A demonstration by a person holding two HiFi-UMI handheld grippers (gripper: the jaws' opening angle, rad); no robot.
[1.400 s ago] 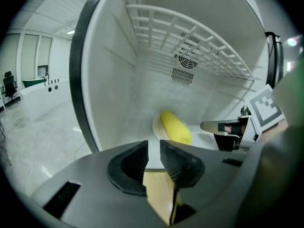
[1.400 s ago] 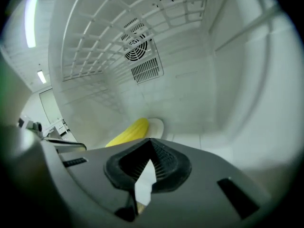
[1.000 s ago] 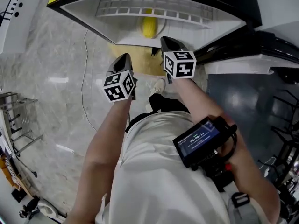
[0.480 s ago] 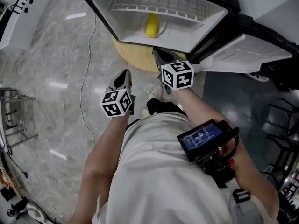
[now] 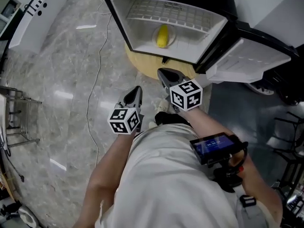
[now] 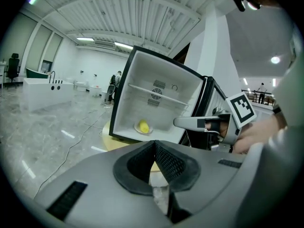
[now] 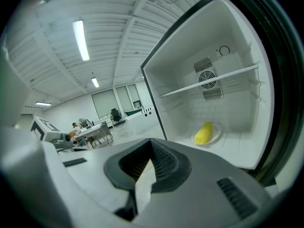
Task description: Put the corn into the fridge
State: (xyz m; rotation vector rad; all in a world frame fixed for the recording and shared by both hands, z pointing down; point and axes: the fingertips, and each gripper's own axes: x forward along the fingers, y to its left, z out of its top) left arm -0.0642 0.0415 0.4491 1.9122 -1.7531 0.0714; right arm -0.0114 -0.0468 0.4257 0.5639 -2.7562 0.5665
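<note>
A: Up close, both tongs are clenched on nothing. Left tongs (image 5: pixel 136 90) and right tongs (image 5: pixel 162 72) hang side by side, short of the fridge (image 5: pixel 142 30)
B: And the corn (image 5: pixel 162 35)?
A: Already inside! It's lying on a plate (image 7: pixel 218 131) on the fridge's bottom, under the wire shelf (image 5: pixel 166 12). I'd call the placing done. The door (image 5: pixel 247 61) stands wide, so shutting it looks like all that's left
B: Surroundings?
A: The fridge sits on a round yellow base (image 5: pixel 142 66), on a glossy grey marble floor (image 5: pixel 61 89) with a cable (image 5: pixel 97 65) trailing across. Beyond, a big hall: long white table (image 6: pixel 40 85), ribbed ceiling (image 6: pixel 118 13), strip lights (image 7: pixel 80 39)
</note>
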